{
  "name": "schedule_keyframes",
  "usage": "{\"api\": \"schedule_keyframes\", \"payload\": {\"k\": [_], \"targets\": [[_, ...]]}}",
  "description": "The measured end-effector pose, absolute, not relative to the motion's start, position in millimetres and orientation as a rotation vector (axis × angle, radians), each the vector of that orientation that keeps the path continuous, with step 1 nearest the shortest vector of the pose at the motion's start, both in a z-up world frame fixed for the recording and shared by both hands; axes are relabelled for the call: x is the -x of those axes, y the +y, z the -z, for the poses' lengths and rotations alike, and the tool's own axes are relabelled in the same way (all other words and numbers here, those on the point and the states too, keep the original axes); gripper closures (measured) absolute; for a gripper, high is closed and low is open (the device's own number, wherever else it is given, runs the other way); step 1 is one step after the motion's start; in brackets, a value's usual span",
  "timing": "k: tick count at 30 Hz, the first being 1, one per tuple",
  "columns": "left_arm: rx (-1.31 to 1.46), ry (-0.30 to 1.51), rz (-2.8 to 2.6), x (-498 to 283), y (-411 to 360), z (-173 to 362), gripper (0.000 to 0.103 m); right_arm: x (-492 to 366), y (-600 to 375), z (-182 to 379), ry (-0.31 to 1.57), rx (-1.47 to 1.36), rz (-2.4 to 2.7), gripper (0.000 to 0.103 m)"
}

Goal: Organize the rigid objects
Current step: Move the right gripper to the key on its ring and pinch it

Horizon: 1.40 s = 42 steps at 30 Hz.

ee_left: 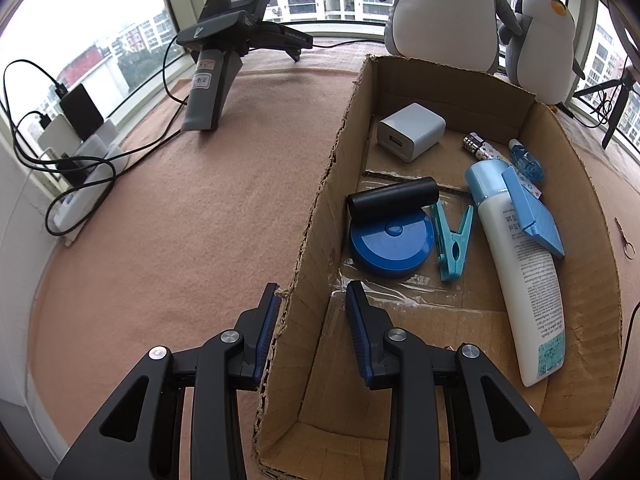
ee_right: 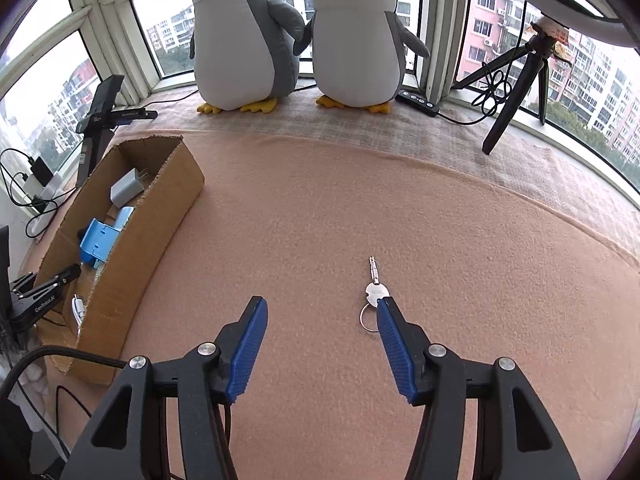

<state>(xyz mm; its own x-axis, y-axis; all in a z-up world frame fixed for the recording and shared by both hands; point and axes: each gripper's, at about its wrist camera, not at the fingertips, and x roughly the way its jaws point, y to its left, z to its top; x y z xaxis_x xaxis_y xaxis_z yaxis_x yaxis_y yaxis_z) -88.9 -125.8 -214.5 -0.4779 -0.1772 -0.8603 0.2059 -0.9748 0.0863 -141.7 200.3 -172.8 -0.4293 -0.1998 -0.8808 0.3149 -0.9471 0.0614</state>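
Note:
A cardboard box [ee_left: 316, 216] holds a white charger [ee_left: 412, 131], a black cylinder [ee_left: 394, 199], a blue round case [ee_left: 392, 246], a teal clothespin [ee_left: 454, 238], a white bottle [ee_left: 520, 264] and a blue plastic piece [ee_left: 534, 216]. My left gripper [ee_left: 314, 296] is open, its jaws straddling the box's left wall near the front. In the right wrist view a silver key [ee_right: 374, 286] on a ring lies on the pink cloth. My right gripper [ee_right: 320, 308] is open and empty, its right fingertip just over the key ring. The box [ee_right: 160, 216] sits at left.
Two plush penguins [ee_right: 352, 36] stand at the back by the window. A tripod [ee_right: 520, 80] stands back right, a black stand [ee_left: 224, 60] back left. Chargers and cables [ee_left: 76, 148] lie at the left edge. A power strip [ee_right: 418, 102] lies by the sill.

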Motion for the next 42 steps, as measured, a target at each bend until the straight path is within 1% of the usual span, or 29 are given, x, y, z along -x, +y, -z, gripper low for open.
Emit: {"api": "schedule_keyframes", "payload": {"k": [2, 4, 7, 9, 10, 14, 19, 21, 23, 24, 26, 30, 31, 42], "targets": [[-1.464, 0.035, 2.521, 89, -125, 214, 0.072, 144, 208, 179, 0.137, -1.494, 2.415, 0.052], [-1.463, 0.038, 2.517, 89, -124, 214, 0.072, 148, 217, 185, 0.081, -1.520, 2.407, 0.054], [-1.464, 0.031, 2.516, 89, -124, 214, 0.072, 154, 229, 194, -0.009, -1.567, 2.396, 0.056], [-1.464, 0.029, 2.516, 89, -124, 214, 0.072, 159, 236, 201, -0.068, -1.602, 2.383, 0.058], [-1.464, 0.028, 2.515, 89, -124, 214, 0.072, 160, 239, 204, -0.102, -1.615, 2.369, 0.061], [-1.462, 0.023, 2.514, 90, -124, 214, 0.072, 164, 247, 212, -0.203, -1.641, 2.338, 0.062], [-1.463, 0.021, 2.513, 90, -124, 214, 0.072, 168, 250, 217, -0.260, -1.647, 2.320, 0.066], [-1.463, 0.020, 2.513, 90, -124, 214, 0.072, 170, 251, 217, -0.286, -1.645, 2.320, 0.068], [-1.463, 0.020, 2.513, 90, -124, 214, 0.072, 173, 252, 218, -0.309, -1.645, 2.318, 0.073], [-1.463, 0.021, 2.513, 90, -124, 214, 0.072, 174, 252, 218, -0.314, -1.645, 2.315, 0.075], [-1.462, 0.022, 2.512, 90, -124, 214, 0.072, 175, 252, 220, -0.318, -1.654, 2.301, 0.089], [-1.462, 0.024, 2.512, 90, -125, 215, 0.072, 174, 248, 221, -0.295, -1.652, 2.308, 0.095], [-1.462, 0.024, 2.512, 90, -125, 215, 0.072, 174, 248, 221, -0.292, -1.650, 2.311, 0.100], [-1.462, 0.044, 2.512, 90, -125, 215, 0.072, 165, 234, 199, -0.149, -1.569, 2.384, 0.101]]}}
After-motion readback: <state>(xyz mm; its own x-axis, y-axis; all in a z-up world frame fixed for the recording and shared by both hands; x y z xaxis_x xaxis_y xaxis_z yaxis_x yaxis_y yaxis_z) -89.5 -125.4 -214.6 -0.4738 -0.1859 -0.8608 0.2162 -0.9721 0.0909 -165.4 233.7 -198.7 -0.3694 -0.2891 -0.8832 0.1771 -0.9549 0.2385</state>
